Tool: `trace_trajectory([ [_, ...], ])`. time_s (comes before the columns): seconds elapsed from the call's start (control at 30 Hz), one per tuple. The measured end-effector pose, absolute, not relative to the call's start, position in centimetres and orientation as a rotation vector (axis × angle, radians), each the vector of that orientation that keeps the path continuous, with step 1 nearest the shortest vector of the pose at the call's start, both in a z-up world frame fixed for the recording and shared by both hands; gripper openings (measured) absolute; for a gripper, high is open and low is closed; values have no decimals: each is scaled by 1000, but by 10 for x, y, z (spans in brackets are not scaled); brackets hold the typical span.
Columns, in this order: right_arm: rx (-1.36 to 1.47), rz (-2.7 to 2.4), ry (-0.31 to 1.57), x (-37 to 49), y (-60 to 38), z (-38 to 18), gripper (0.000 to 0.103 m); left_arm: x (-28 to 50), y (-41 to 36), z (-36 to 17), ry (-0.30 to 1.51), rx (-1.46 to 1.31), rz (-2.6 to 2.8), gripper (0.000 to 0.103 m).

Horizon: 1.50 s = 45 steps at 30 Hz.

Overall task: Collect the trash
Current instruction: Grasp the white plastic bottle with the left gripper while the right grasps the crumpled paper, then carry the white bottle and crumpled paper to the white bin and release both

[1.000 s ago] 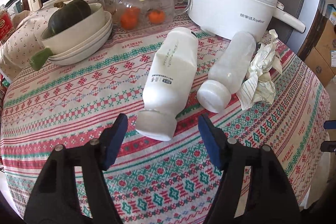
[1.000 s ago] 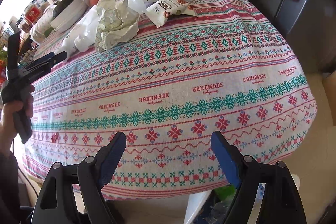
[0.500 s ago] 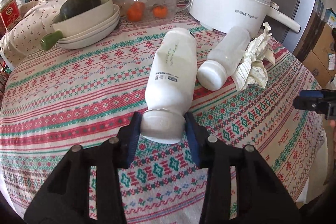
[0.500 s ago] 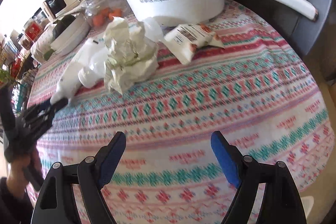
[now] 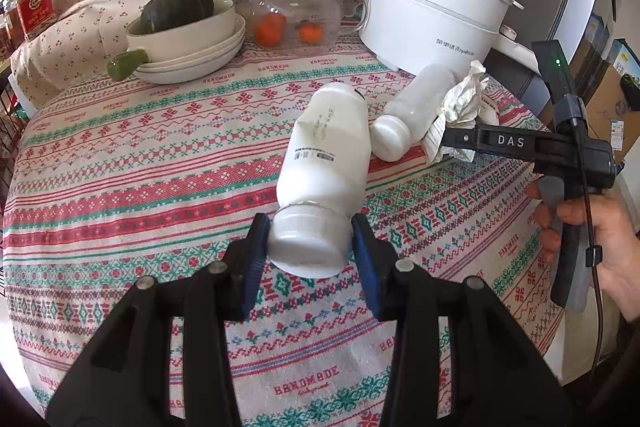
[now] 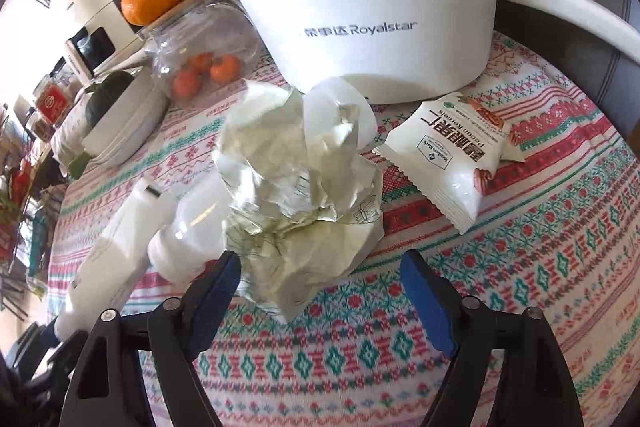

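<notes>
A large white plastic bottle (image 5: pixel 328 155) lies on the patterned tablecloth (image 5: pixel 120 163) with its cap end toward me. My left gripper (image 5: pixel 310 243) is shut on that cap, both blue pads pressed against it. To its right lie a smaller frosted bottle (image 5: pixel 412 115) and a crumpled paper wad (image 5: pixel 460 103). In the right wrist view my right gripper (image 6: pixel 320 267) straddles the near end of the paper wad (image 6: pixel 300 187). Its jaws are closing, and the right pad still stands clear of the paper. A white snack packet (image 6: pixel 452 159) lies to the right of the wad.
A white electric pot (image 5: pixel 432 15) with a long handle stands just behind the trash. A glass teapot (image 5: pixel 300 15), stacked bowls (image 5: pixel 188 43) holding a dark squash, and appliances fill the back. A hand (image 5: pixel 600 239) holds the right gripper over the table's right edge.
My left gripper moved up to the large bottle and shut on its cap. My right gripper travelled across the table to the paper wad, and its jaws narrowed a little.
</notes>
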State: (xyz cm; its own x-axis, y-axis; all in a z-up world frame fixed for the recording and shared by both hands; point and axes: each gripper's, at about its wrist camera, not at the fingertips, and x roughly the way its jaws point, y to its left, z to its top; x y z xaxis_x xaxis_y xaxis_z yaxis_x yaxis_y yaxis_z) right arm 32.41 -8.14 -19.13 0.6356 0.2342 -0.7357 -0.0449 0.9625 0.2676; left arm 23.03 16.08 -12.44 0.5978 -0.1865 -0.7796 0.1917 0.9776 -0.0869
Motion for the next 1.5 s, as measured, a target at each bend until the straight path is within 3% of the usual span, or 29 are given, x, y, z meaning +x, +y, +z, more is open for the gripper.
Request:
trace_trajectory([
  [0.03,229,163,856,324,-81,-192,69,230,162,-124,905,6,-213,43],
  [0.07,222,178,835,324,-79,-192,49,228,163,-124,906,4,-207,43],
  [0.27,198,215,863,317,-80,-190,38,220,162,-115,898,16,-180,43],
  [0.87,166,219,917,213,-156,-148,36,155,126,-57,866,34,-168,43],
  [1.5,234,183,922,81,-269,-138,36,72,33,-13,767,40,-424,42],
])
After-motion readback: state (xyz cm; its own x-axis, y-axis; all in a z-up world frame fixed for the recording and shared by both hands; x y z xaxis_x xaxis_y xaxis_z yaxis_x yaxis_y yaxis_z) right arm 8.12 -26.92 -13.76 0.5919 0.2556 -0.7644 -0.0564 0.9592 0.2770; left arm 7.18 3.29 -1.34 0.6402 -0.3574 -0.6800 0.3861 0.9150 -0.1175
